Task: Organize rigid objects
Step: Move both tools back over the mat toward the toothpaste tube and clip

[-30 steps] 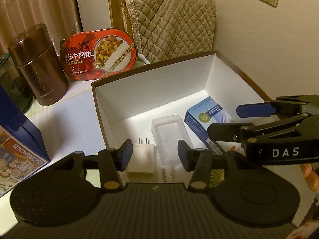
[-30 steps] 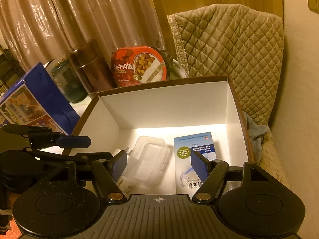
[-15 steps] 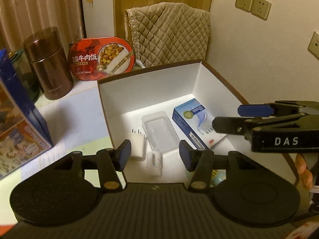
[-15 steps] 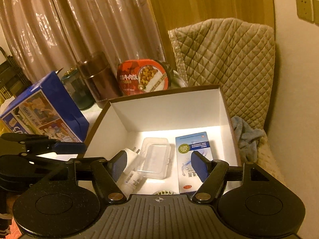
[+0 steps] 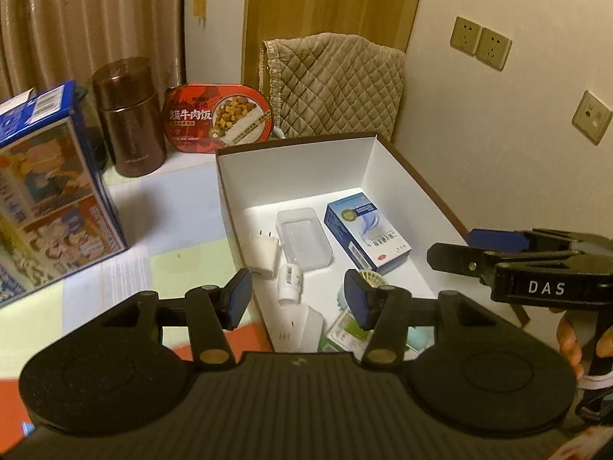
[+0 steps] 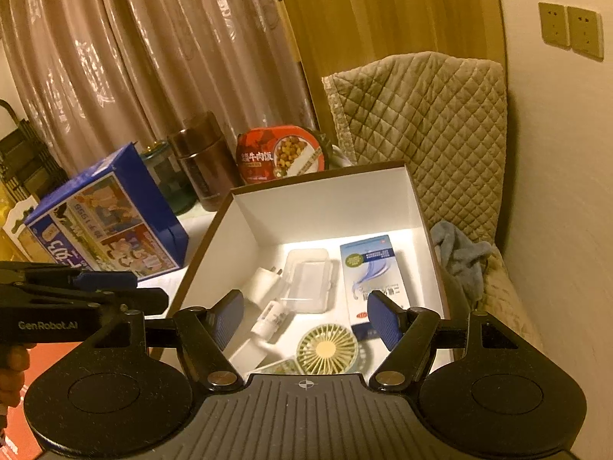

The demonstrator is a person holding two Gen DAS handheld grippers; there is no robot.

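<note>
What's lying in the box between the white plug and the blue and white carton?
A clear plastic case lies between the white plug and the carton; both wrist views show it.

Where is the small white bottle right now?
The small white bottle lies on its side in the white box, between the white charger and the round fan, just in front of the clear plastic case.

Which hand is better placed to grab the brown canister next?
Left, likely. The brown canister stands outside the box on the left tongs' side; the right tongs hang over the box.
</note>
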